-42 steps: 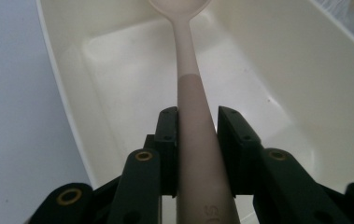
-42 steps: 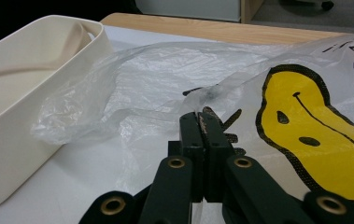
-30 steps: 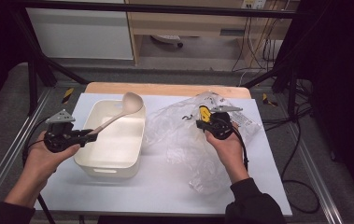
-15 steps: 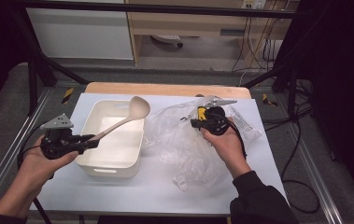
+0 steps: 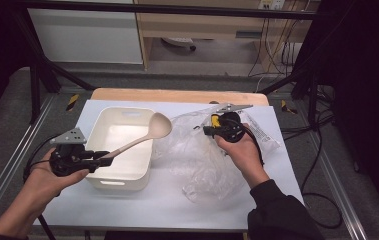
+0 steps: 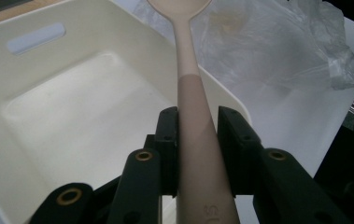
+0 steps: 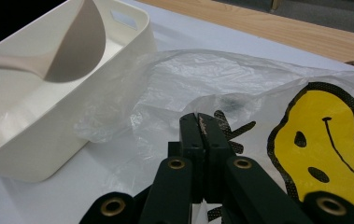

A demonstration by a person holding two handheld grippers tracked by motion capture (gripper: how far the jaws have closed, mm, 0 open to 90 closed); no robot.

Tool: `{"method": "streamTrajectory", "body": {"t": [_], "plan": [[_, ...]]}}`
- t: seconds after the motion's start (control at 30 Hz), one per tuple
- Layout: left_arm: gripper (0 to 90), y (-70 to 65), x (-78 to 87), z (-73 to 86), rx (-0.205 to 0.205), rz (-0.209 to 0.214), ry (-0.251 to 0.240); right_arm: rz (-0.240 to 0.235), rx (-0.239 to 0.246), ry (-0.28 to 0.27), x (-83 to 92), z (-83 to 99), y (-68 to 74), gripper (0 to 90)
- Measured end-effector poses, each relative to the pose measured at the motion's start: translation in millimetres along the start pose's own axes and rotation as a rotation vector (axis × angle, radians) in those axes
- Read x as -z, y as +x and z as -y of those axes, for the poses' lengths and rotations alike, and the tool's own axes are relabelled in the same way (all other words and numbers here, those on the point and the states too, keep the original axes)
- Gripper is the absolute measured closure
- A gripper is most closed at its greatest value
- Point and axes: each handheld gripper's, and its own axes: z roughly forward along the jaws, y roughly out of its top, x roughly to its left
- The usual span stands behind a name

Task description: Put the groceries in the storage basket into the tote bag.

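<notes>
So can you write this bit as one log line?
left tongs: grip beige plastic ladle over white tub | right tongs: pinch clear plastic bag

Matt beige plastic ladle; smooth white plastic tub; crinkled glossy clear bag.

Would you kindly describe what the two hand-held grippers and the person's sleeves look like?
Both are black. The left hand-held gripper carries a grey three-cornered plate and trails a black cable; the right hand-held gripper does too. Brass-coloured rivets show on the jaw links. The right sleeve is dark.
</notes>
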Motion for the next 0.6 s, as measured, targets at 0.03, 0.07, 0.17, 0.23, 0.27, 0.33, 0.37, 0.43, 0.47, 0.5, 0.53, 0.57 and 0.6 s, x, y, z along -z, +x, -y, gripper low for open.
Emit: {"method": "streamTrajectory", "body": {"t": [0.03, 0.07, 0.17, 0.23, 0.27, 0.33, 0.37, 0.43, 0.47, 0.5, 0.53, 0.57, 0.6], "plan": [[69.8, -2.6, -1.4, -0.4, -0.007, 0.004, 0.006, -0.001, -0.002, -0.003, 1.1, -0.5, -0.5, 90.0], [69.8, -5.4, -2.9, -0.8, -0.016, 0.010, 0.012, -0.001, -0.005, -0.006, 1.8, -0.6, -0.9, 90.0], [69.8, -13.1, -7.6, -1.6, -0.032, 0.030, 0.020, 0.000, -0.008, -0.008, 3.1, -0.1, -2.4, 90.0], [69.8, -16.5, -9.9, -2.2, -0.037, 0.036, 0.023, -0.001, -0.007, -0.010, 3.7, -0.1, -2.9, 90.0], [69.8, -18.1, -11.0, -2.6, -0.041, 0.039, 0.024, -0.001, -0.008, -0.011, 4.2, -0.3, -2.9, 90.0], [69.8, -20.5, -12.1, -3.0, -0.042, 0.042, 0.023, -0.001, -0.012, -0.013, 4.9, -0.4, -3.4, 90.0], [69.8, -22.1, -12.7, -3.3, -0.046, 0.046, 0.025, -0.001, -0.012, -0.015, 5.2, -0.4, -3.8, 90.0], [69.8, -24.5, -13.7, -3.6, -0.051, 0.051, 0.029, -0.002, -0.016, -0.019, 6.3, -0.4, -4.8, 90.0], [69.8, -25.8, -14.5, -3.8, -0.056, 0.054, 0.033, -0.002, -0.018, -0.021, 6.7, -0.4, -5.1, 90.0], [69.8, -27.1, -15.7, -3.9, -0.056, 0.054, 0.035, -0.002, -0.017, -0.023, 7.0, -0.3, -5.8, 90.0], [69.8, -28.3, -17.2, -4.0, -0.059, 0.055, 0.041, -0.001, -0.018, -0.022, 7.4, -0.4, -6.2, 90.0], [69.8, -29.2, -18.7, -4.1, -0.062, 0.057, 0.044, -0.002, -0.021, -0.024, 7.8, -0.4, -6.5, 90.0], [69.8, -30.2, -20.2, -4.1, -0.063, 0.060, 0.047, -0.003, -0.024, -0.025, 8.2, -0.5, -6.6, 90.0]]}}
